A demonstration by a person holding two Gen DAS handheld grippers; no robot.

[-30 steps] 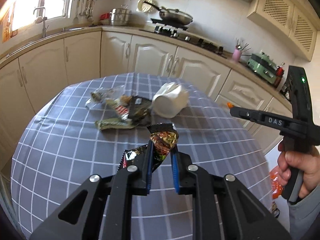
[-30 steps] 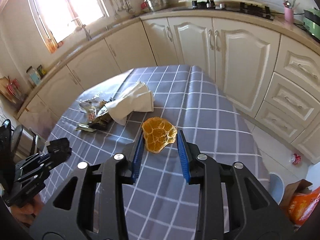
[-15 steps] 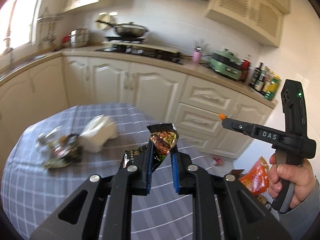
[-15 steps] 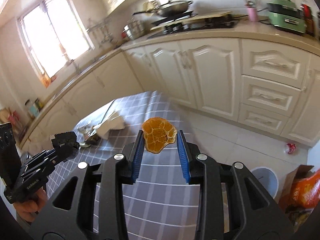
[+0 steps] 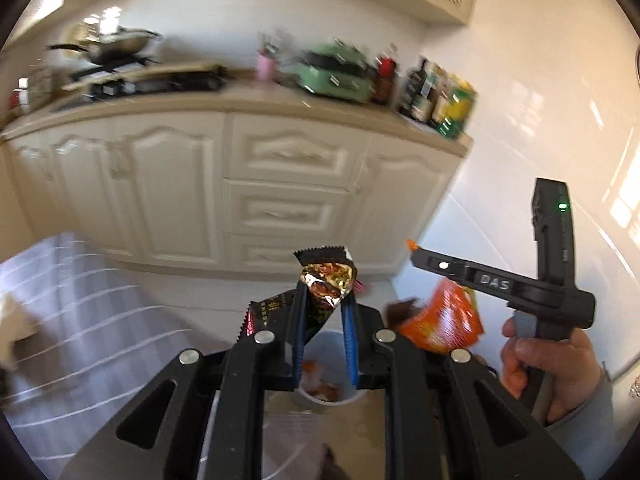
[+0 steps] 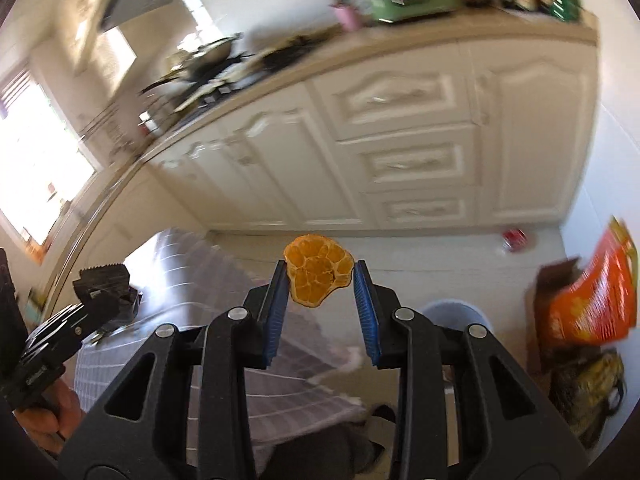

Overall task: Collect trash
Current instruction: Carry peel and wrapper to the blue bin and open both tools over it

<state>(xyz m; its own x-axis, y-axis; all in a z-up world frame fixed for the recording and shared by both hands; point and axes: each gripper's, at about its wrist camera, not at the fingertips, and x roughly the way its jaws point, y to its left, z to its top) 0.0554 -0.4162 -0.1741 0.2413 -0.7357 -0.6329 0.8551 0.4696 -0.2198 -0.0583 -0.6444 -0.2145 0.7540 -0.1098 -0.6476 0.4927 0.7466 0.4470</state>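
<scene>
Orange peel [image 6: 319, 275] between right fingers [image 6: 362, 304]

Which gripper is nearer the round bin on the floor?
Left. The left gripper, shut on a snack wrapper, hangs right above the bin. The right gripper, clamping an orange peel, sits off to the bin's side.

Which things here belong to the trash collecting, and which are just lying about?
Job: wrapper in left hand-held gripper; peel in right hand-held gripper; bin.
Lying about: orange bag, green appliance, bottles, pan.
</scene>
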